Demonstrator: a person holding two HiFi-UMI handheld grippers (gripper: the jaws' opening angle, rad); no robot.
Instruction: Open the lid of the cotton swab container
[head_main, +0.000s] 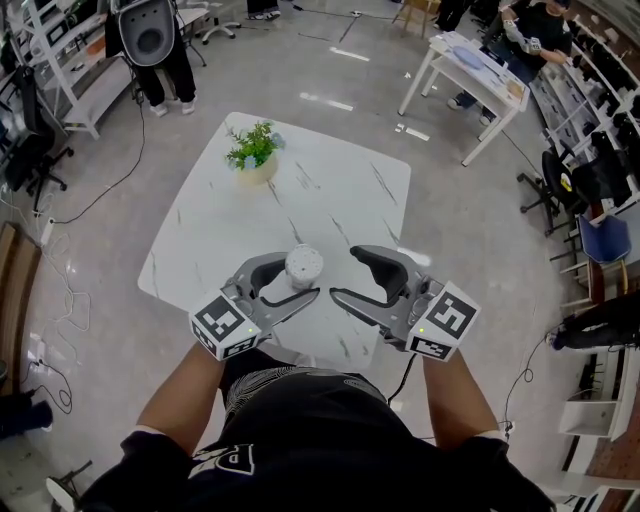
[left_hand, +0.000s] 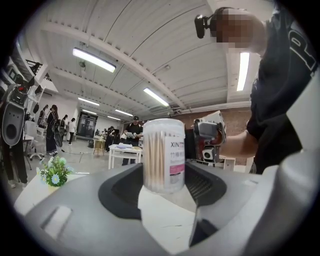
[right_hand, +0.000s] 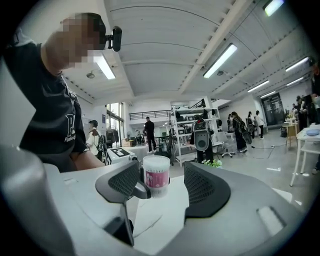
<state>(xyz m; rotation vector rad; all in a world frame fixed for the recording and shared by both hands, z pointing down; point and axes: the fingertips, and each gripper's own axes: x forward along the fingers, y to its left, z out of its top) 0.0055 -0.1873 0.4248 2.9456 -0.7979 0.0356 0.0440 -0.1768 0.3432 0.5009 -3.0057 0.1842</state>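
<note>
You stood at a white table (head_main: 330, 190) with grey lines in it. You held one gripper in each hand, low down at the near edge of the table.

The cotton swab container (head_main: 303, 266) stood upright on the table, close to you. It was a round, see-through tub full of swabs, with a pink and white label on its side. Its white lid was on top and closed.

Your left gripper (head_main: 297, 285) was around the tub. Its two fingers (left_hand: 125, 190) pressed on the tub, one on each side, so the tub was pinched between them. The left gripper view showed the tub right in the middle, with a dark pad touching each side.

Your right gripper (head_main: 343, 272) was just beside the tub, on its right, and did not touch it. Its fingers (right_hand: 205, 190) were spread wide apart with nothing between them. In the right gripper view the tub stood a little way in front of the fingers, nearer to the left one. You could also see a dark finger of the left gripper curled round the tub.

A small plant (head_main: 253, 150) in a pale pot stood at the far side of the table, well apart from the tub and both grippers.
</note>
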